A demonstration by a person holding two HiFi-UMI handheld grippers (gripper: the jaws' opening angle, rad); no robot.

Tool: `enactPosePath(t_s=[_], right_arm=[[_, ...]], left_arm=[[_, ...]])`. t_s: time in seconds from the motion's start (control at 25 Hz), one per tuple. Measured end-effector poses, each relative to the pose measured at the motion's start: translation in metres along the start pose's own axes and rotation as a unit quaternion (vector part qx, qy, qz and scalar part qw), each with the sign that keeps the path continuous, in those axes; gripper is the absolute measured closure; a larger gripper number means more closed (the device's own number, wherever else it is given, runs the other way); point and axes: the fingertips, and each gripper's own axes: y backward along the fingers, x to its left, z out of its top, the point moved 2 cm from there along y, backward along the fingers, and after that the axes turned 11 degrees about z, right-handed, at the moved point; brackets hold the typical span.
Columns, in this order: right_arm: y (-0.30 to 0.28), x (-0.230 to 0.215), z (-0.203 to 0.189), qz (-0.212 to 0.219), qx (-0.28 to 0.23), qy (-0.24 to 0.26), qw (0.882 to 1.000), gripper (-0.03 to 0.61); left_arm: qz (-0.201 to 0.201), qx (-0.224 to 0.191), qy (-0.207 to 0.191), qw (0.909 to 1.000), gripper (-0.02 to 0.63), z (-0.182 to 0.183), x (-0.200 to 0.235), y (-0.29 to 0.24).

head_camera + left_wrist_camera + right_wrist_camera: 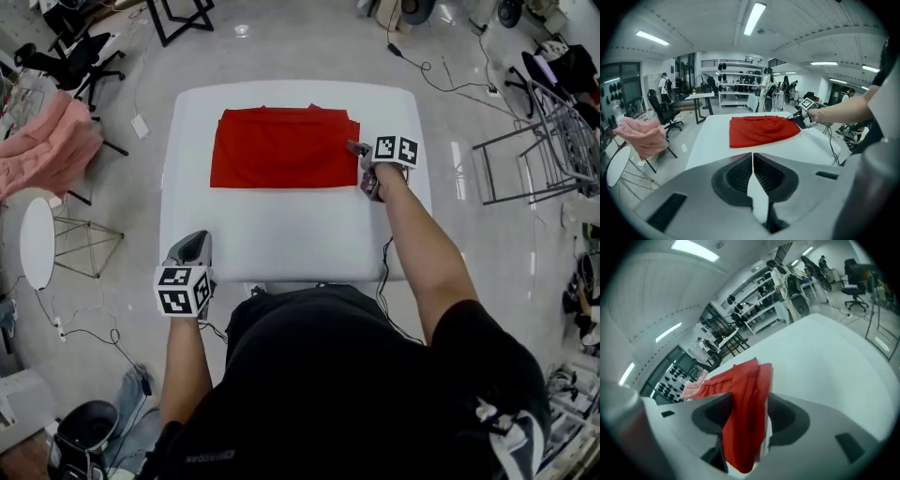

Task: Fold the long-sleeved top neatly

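Note:
A red long-sleeved top (281, 148) lies folded into a flat rectangle on the far half of the white table (281, 234). My right gripper (362, 167) is at the top's right edge. In the right gripper view its jaws stand wide apart, with a bunched fold of the red cloth (745, 399) lying between them; the gripper (747, 413) is open. My left gripper (194, 242) hovers at the table's near left corner, away from the top. Its jaws (753, 159) are shut with nothing in them, and it looks across the table at the top (761, 130).
A pink cloth (47, 141) is draped over a chair to the left, with a round white stool (36, 242) below it. A metal rack (553, 141) stands at the right. A cable (384, 272) hangs off the table's near right edge.

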Motion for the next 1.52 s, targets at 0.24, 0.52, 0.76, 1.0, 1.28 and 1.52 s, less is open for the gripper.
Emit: enactPosePath(t_s=[0.24,0.52,0.76,1.0,1.28,1.52], right_arm=[[-0.018,-0.016,0.000,0.024,0.013,-0.085,0.996,0.353],[-0.030,-0.014,-0.005,0.022,0.005,-0.092,0.995,0.479],[-0.001,-0.013,-0.006,0.032,0.004,-0.046,0.998,0.499],[0.057,-0.022,0.016,-0.019,-0.005,0.013,1.000,0.500],[0.088,0.051,0.055,-0.042,0.042,0.119,0.991,0.497],[0.015,0.186,0.042,0.036,0.074,0.146,0.986,0.500]], left_arm=[[0.026,0.013,0.019,0.9994,0.603,-0.022,-0.007,0.012],[0.021,0.013,0.016,0.9996,0.603,-0.024,0.010,0.010],[0.002,0.017,0.001,0.9999,0.602,-0.012,0.009,-0.004],[-0.034,0.006,-0.032,0.9989,0.601,0.012,0.001,-0.028],[-0.075,-0.006,-0.056,0.9956,0.601,0.030,-0.026,-0.045],[-0.098,-0.015,-0.062,0.9931,0.602,0.035,-0.021,-0.049]])
